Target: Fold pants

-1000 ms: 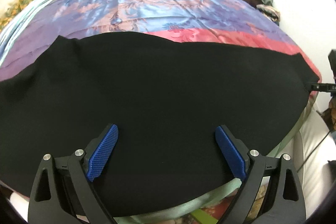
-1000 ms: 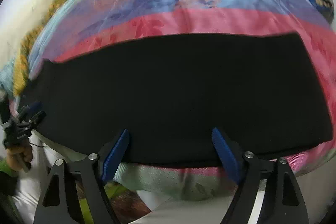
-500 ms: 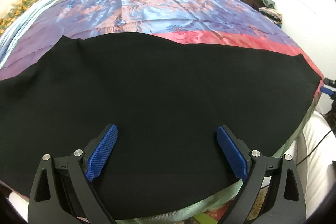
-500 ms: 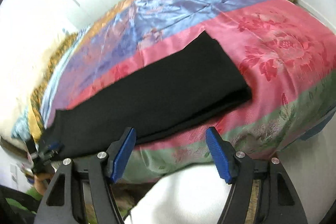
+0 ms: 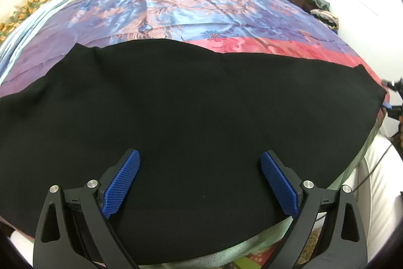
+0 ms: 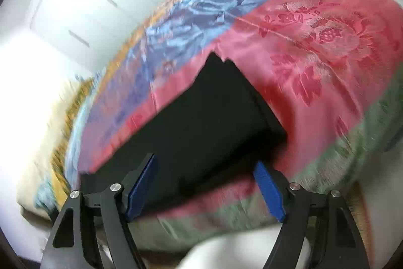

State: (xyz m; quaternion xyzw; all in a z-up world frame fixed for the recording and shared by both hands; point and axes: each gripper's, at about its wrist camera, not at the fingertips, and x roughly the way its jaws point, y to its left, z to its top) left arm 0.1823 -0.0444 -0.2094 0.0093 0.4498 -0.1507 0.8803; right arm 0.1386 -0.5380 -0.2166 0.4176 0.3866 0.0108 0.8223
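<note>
I am between folds: the black pants (image 5: 191, 117) lie flat in a long band on the satin bedspread (image 5: 176, 9), close to its near edge, and I am lining up for the next crosswise fold. My left gripper (image 5: 199, 183) hovers over the middle of the band, jaws wide apart, nothing between the pads. My right gripper (image 6: 205, 184) sits off the narrow end of the pants, by the bedspread's pink and green border; its jaws have just been opening and stand apart, empty, the view blurred.

The pants' long axis runs along the bedspread's near edge, one narrow end toward my right gripper, the other toward the bedspread's far left side. I judge that the next move calls for pinching that end's corners and carrying them along the axis onto the other end.
</note>
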